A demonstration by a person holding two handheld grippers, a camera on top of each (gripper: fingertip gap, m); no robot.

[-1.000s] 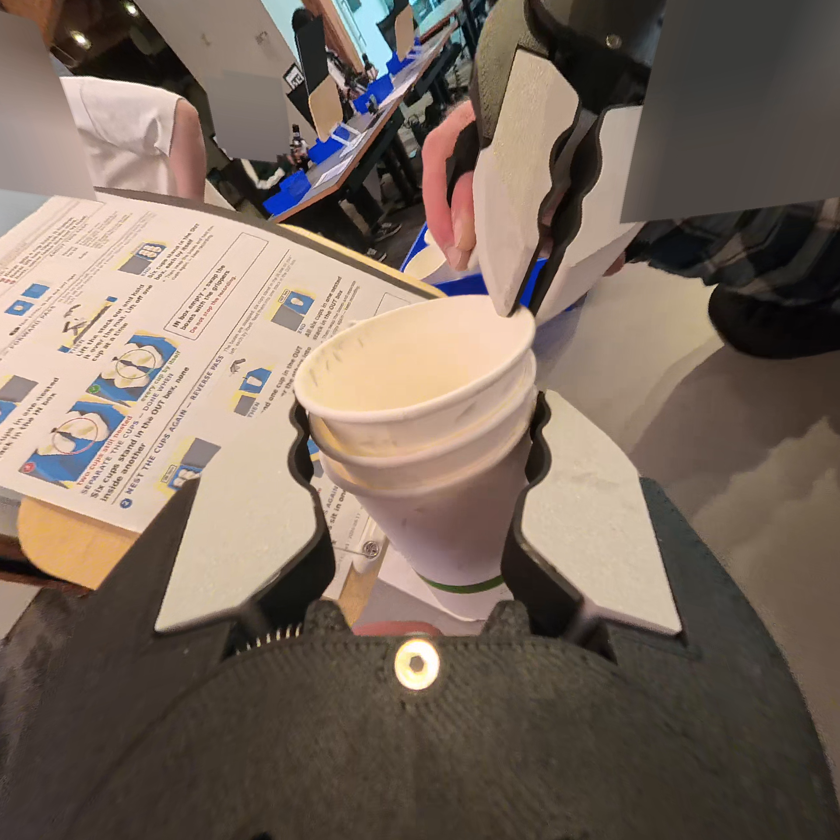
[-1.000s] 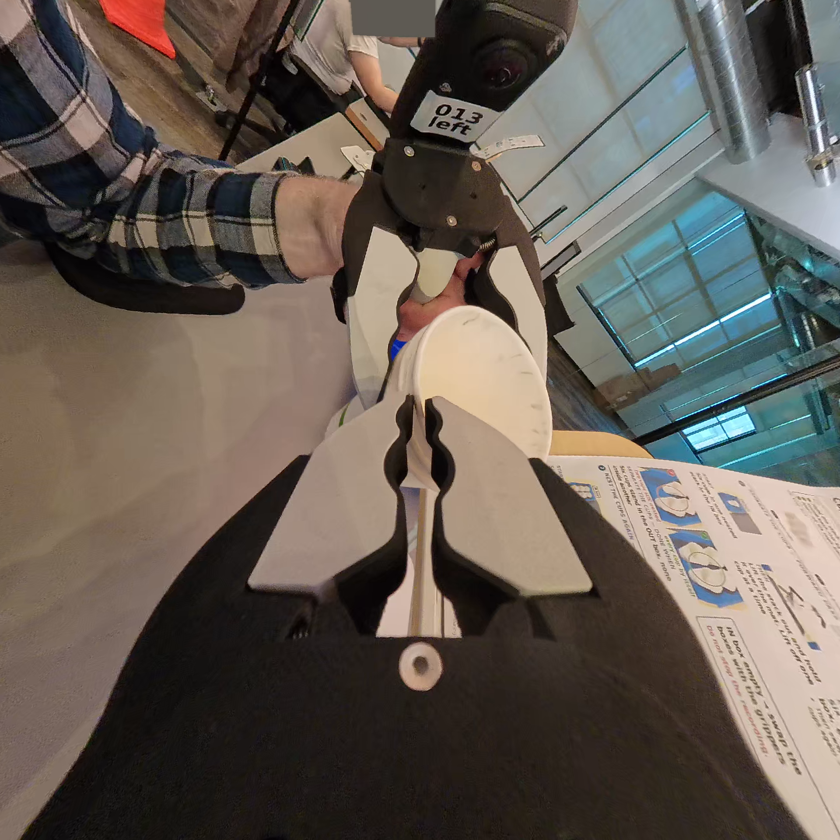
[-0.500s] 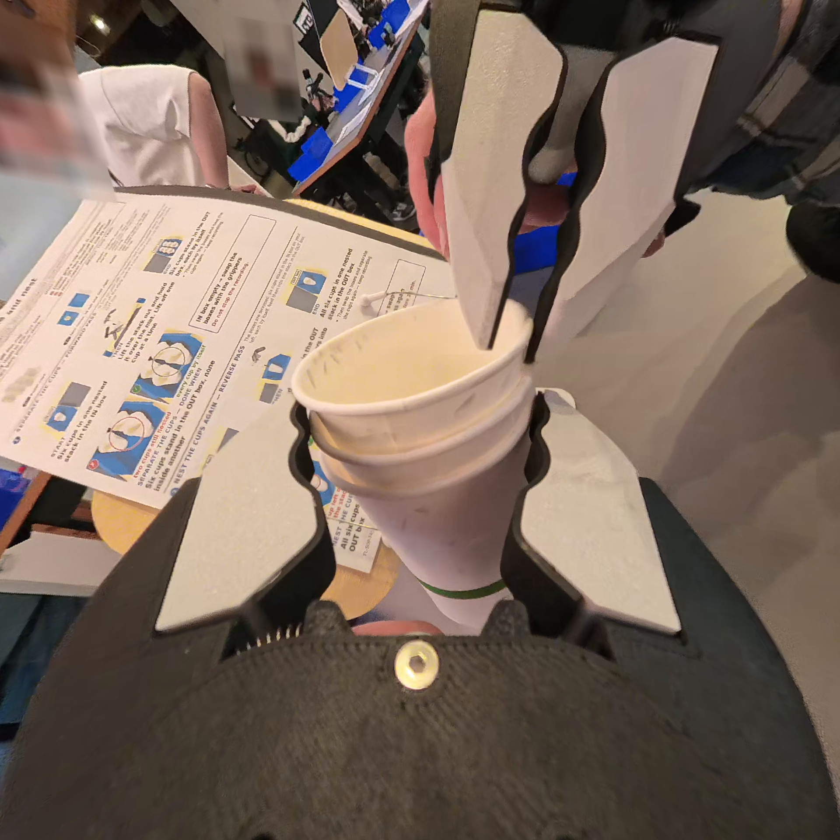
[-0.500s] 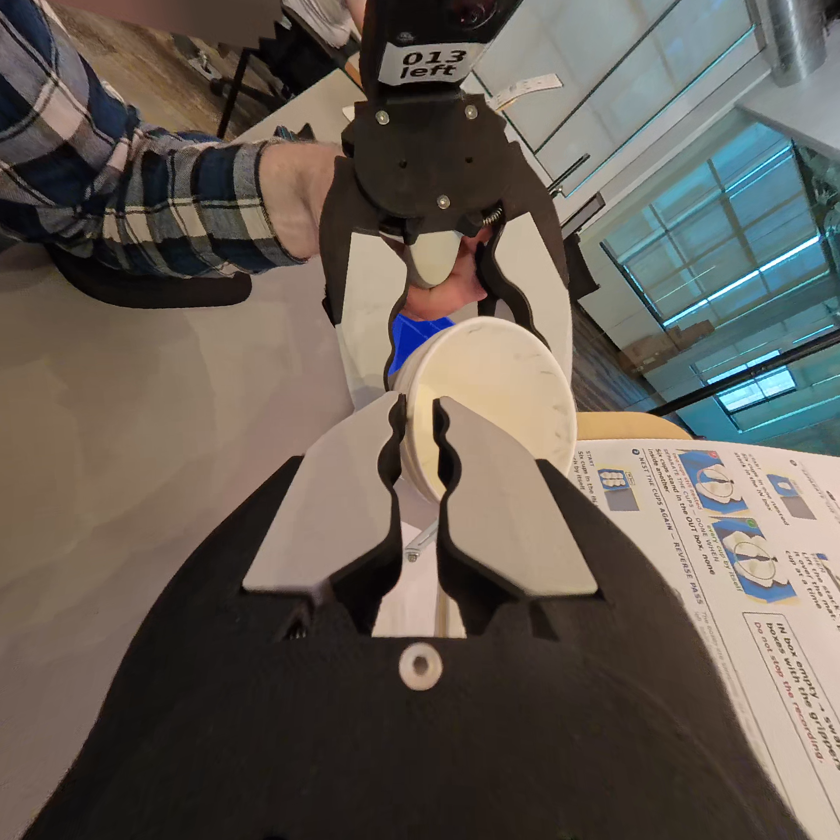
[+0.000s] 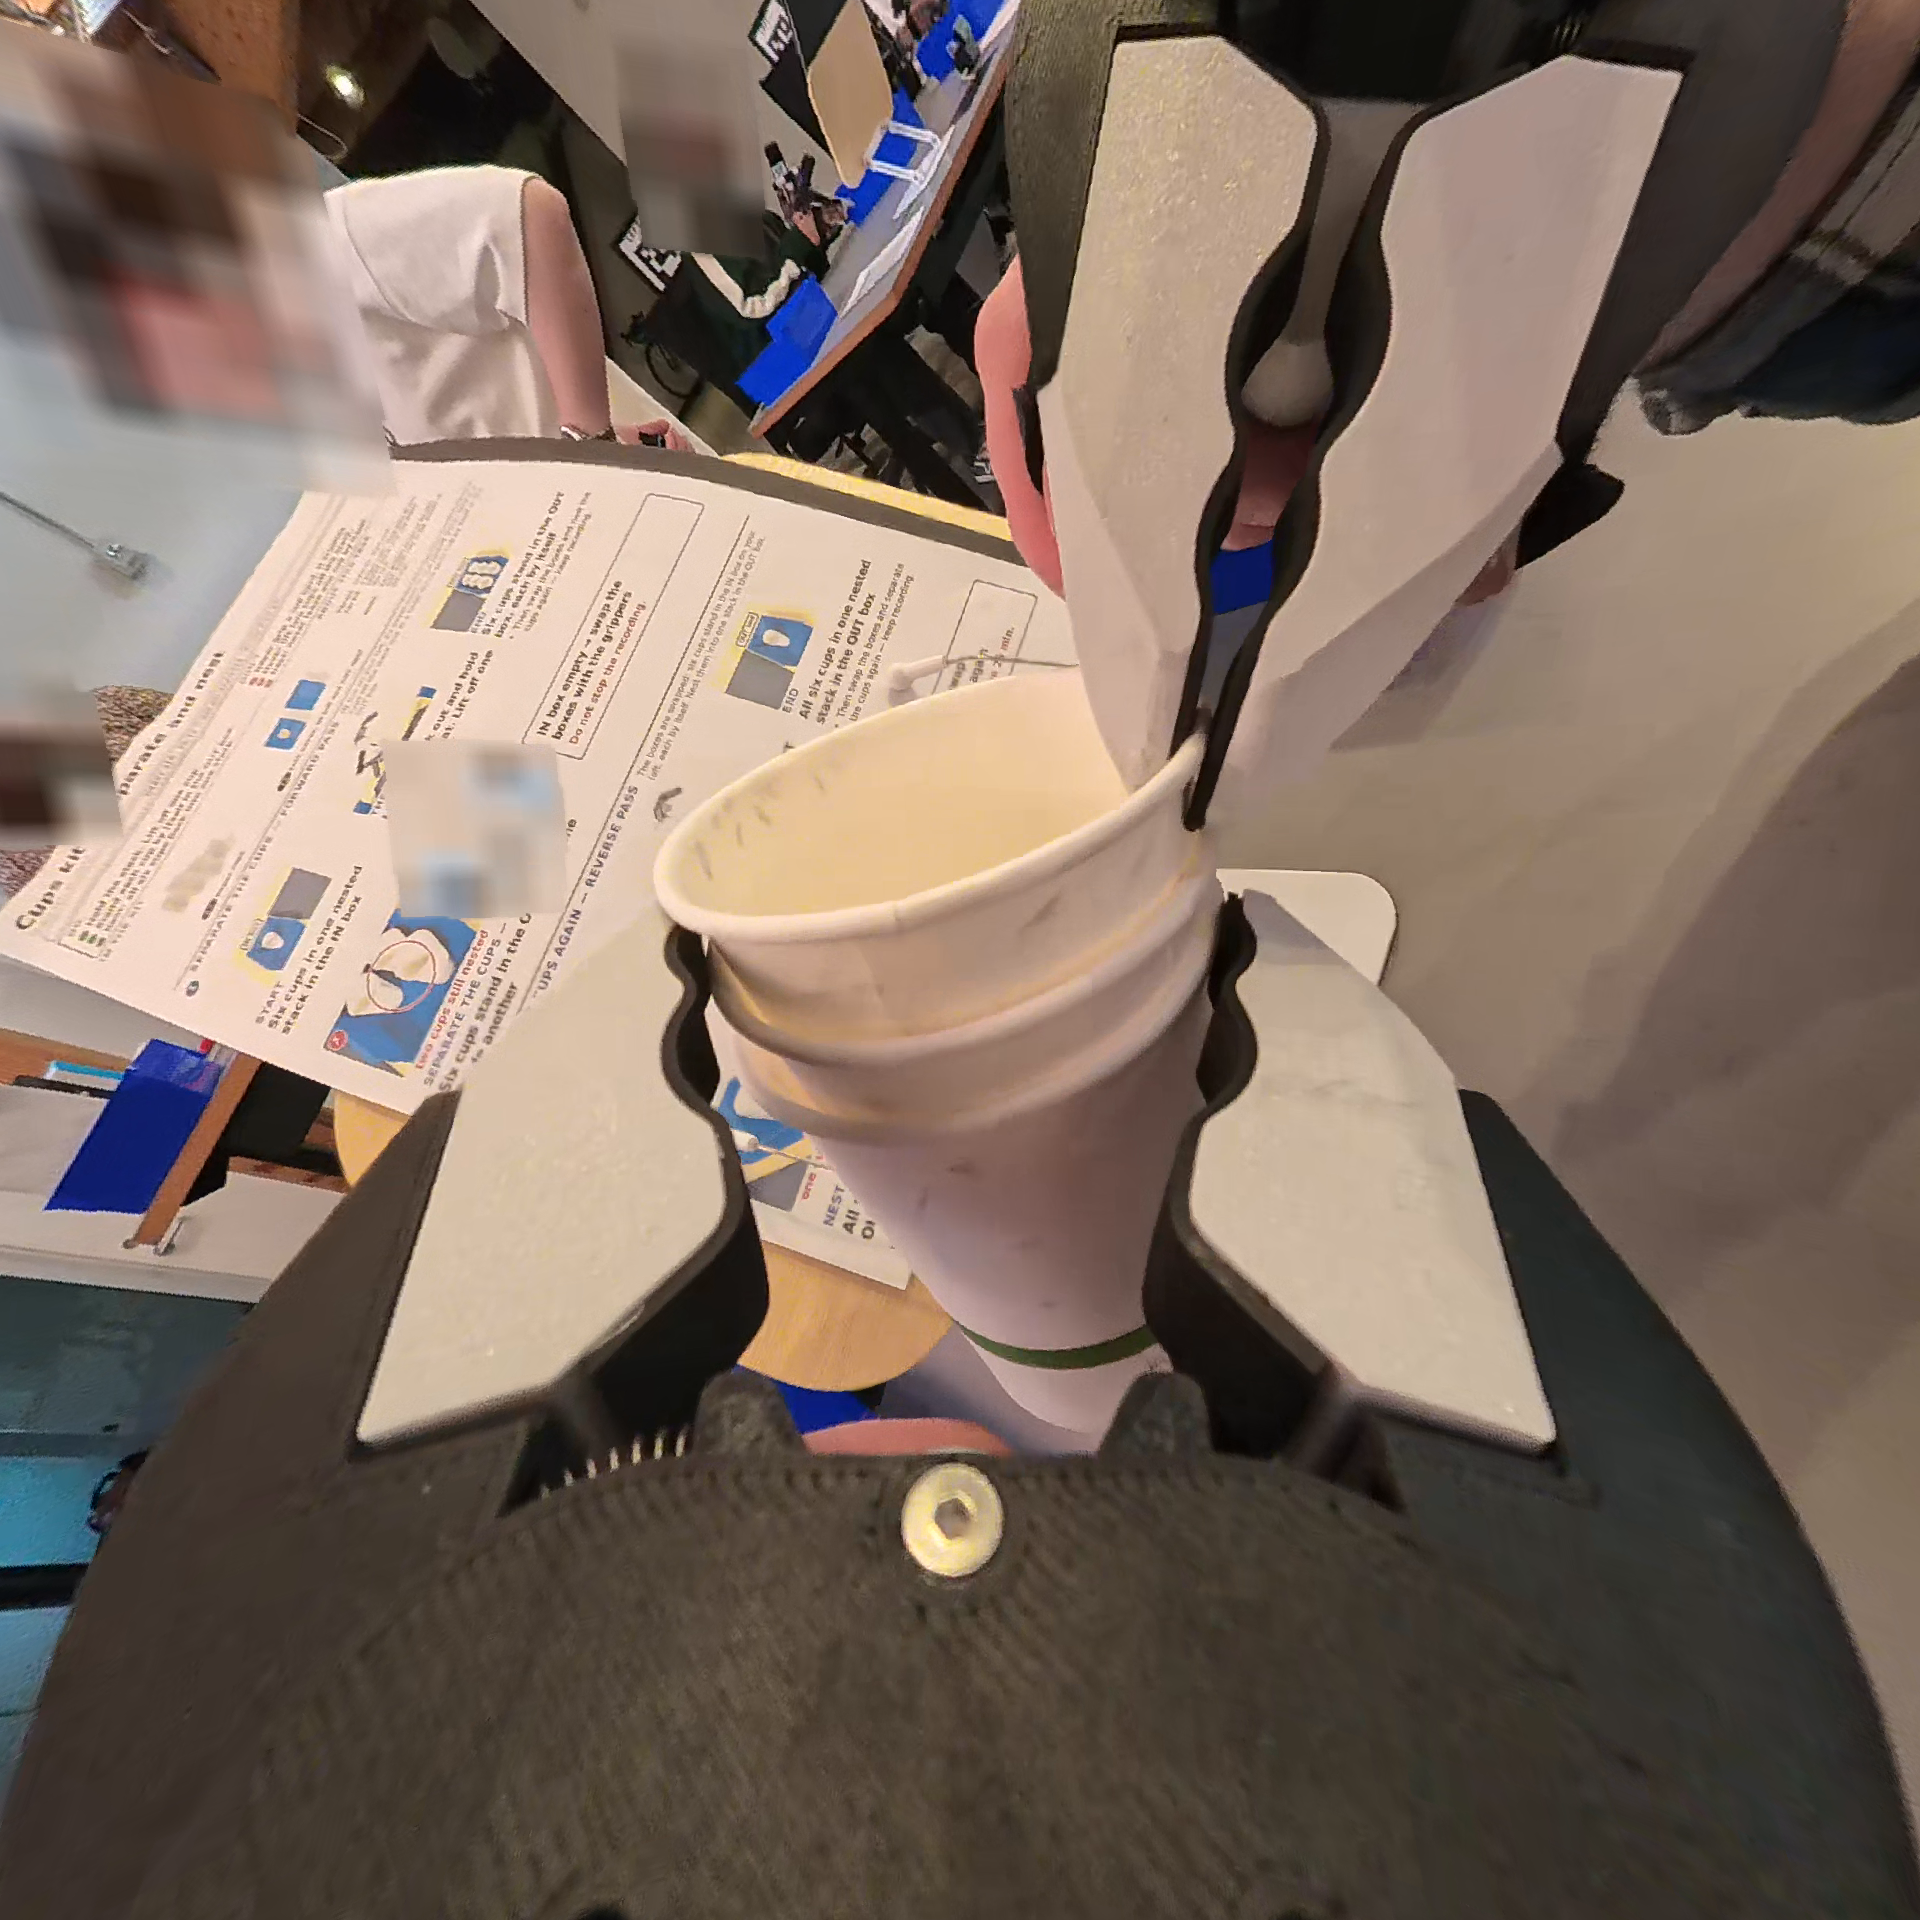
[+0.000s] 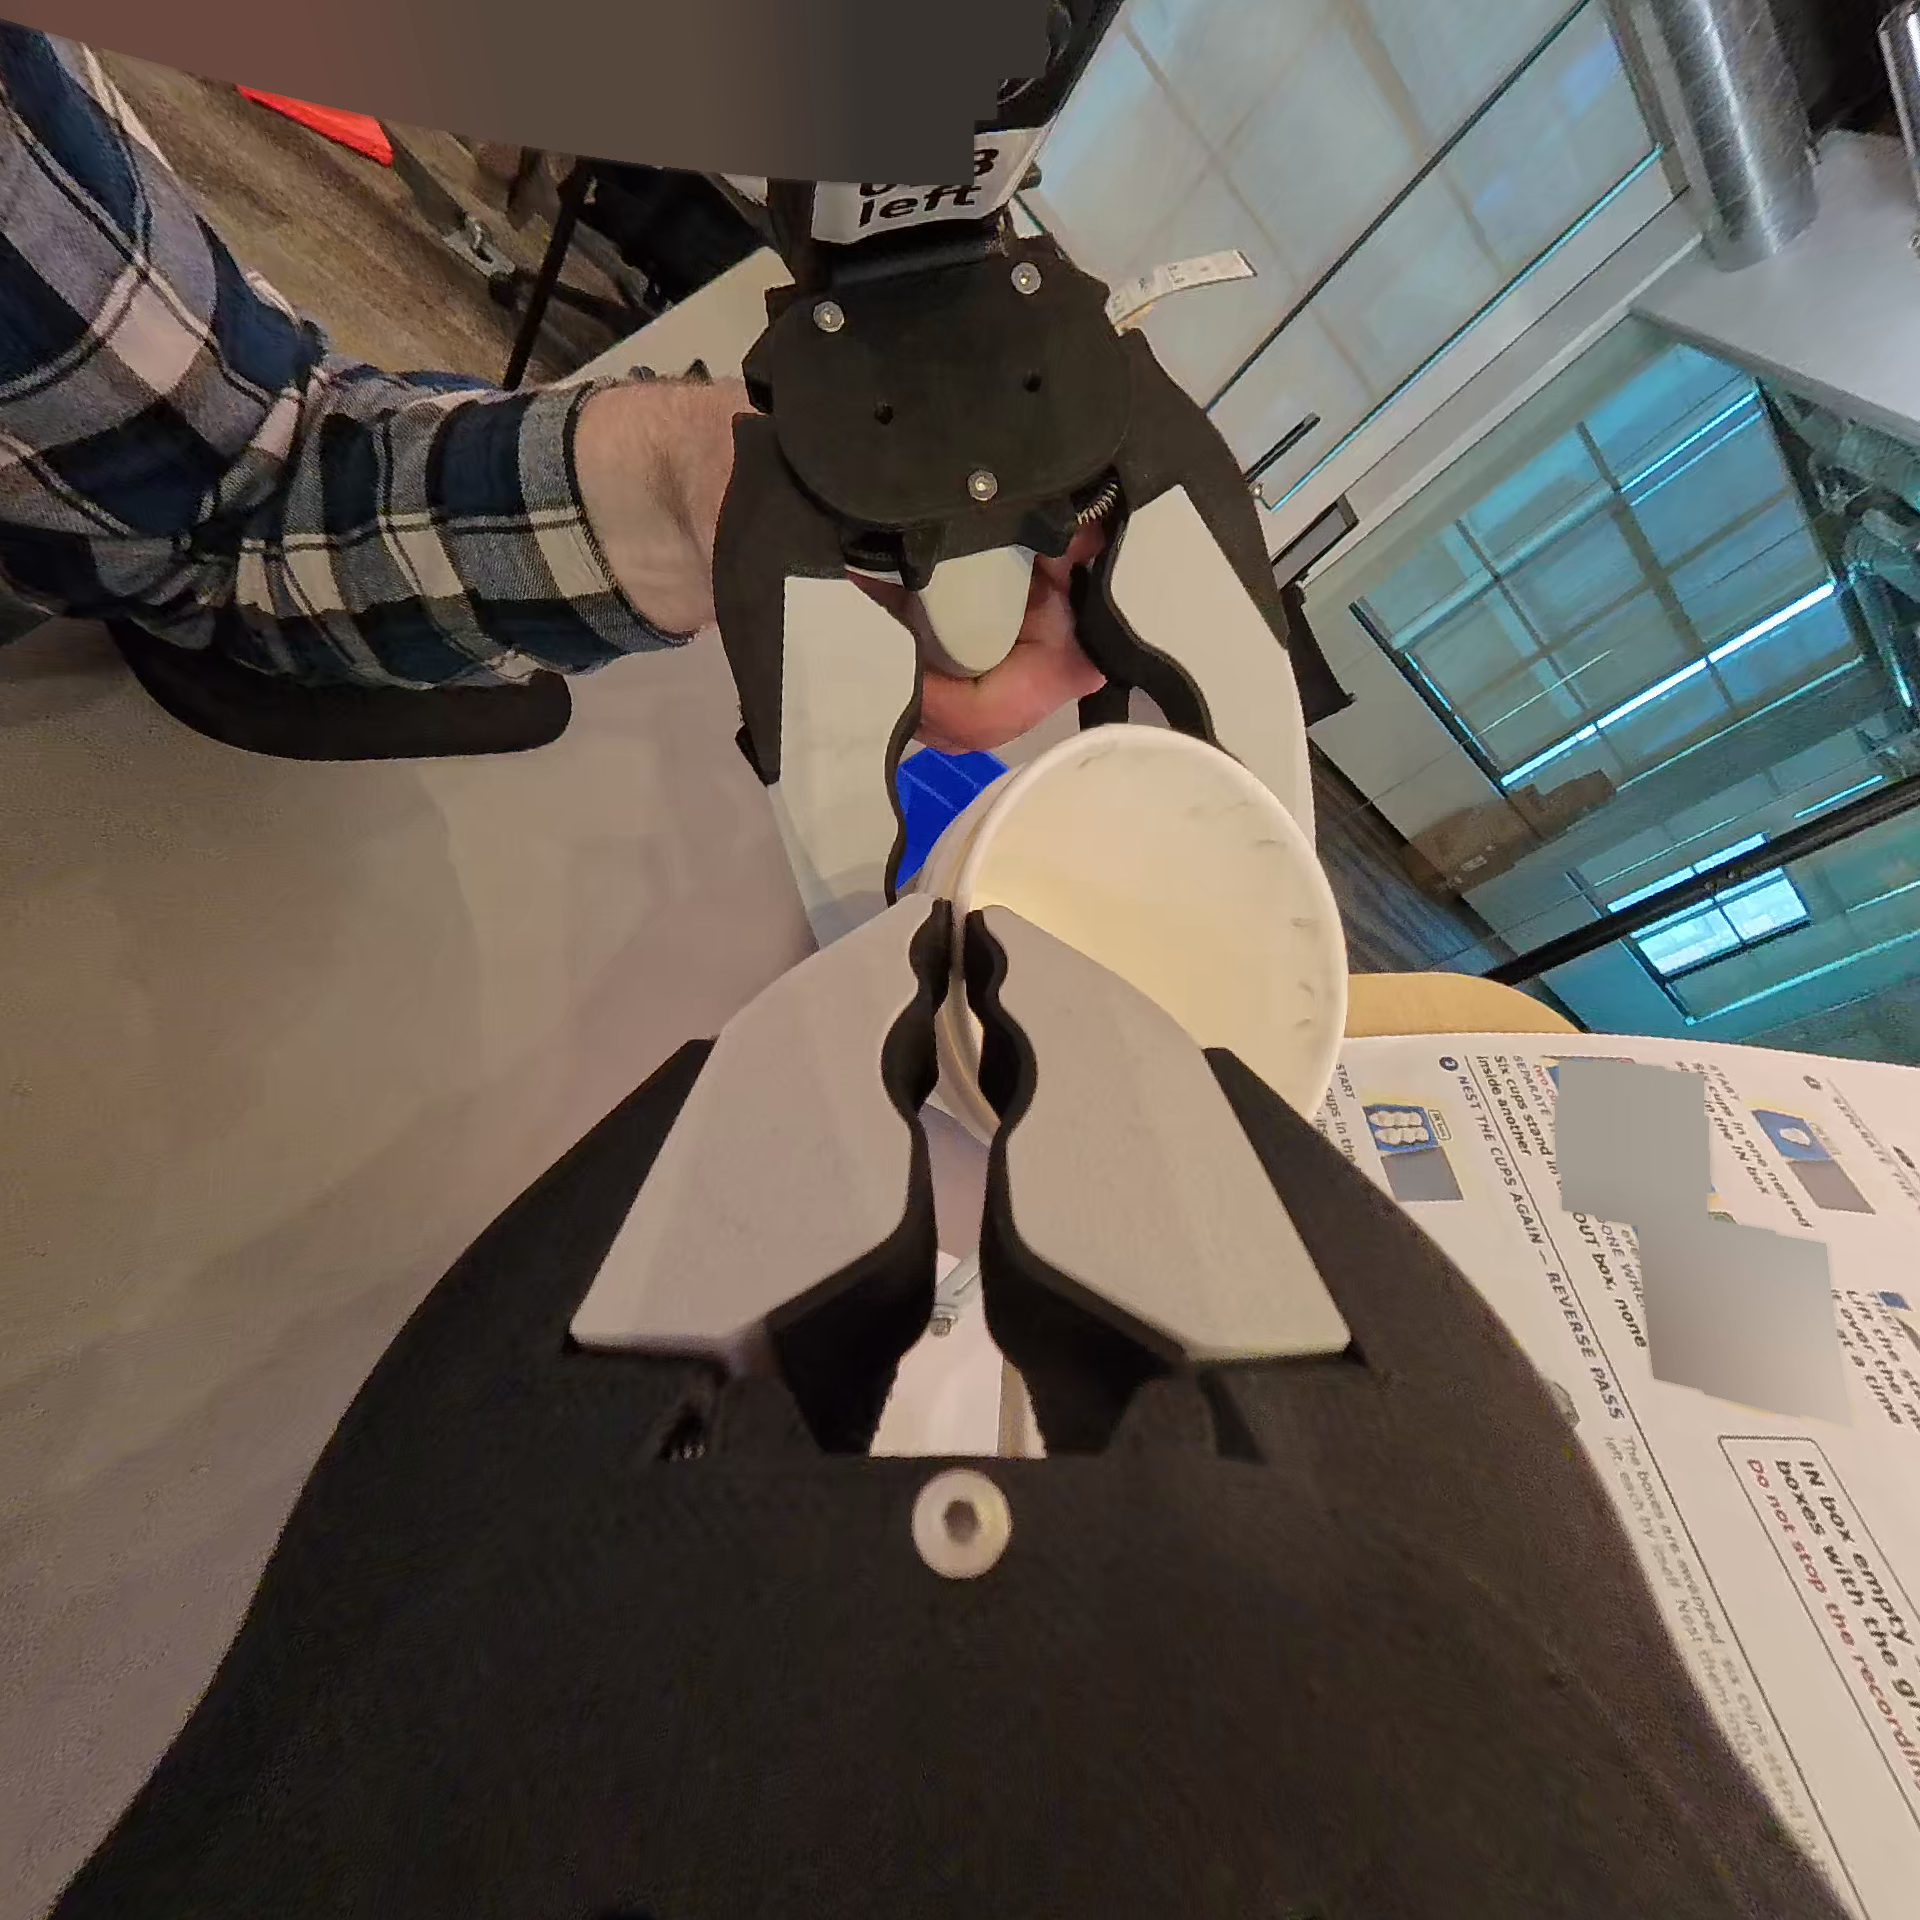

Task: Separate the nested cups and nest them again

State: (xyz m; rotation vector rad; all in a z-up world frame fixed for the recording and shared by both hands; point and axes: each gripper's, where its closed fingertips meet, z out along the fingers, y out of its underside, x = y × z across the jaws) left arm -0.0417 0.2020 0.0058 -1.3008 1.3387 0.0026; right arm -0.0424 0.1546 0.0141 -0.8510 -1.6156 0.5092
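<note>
A stack of nested white paper cups (image 5: 997, 1122) is held in the air. My left gripper (image 5: 956, 997) is shut on the outer cups of the stack, just below their rims. The top cup (image 5: 914, 852) sits raised in the stack. My right gripper (image 6: 958, 920) is shut on the wall of the top cup (image 6: 1143, 894) at its rim, one finger inside and one outside. It shows in the left wrist view (image 5: 1195, 769) coming down from above. The left gripper shows in the right wrist view (image 6: 997, 790) behind the cups.
A printed instruction sheet (image 5: 499, 727) lies on a round wooden board (image 5: 831, 1330) at the left. A pale grey table top (image 6: 312, 987) spreads below. A plaid sleeve (image 6: 260, 457) reaches in from the left. Blue boxes (image 5: 135, 1132) stand lower left. The grippers' ends are close to 4 cm from one another.
My right gripper opened around the top cup's rim half a second ago and has shut on its wall. The top cup now sits a little higher in the stack. Both grippers rose.
</note>
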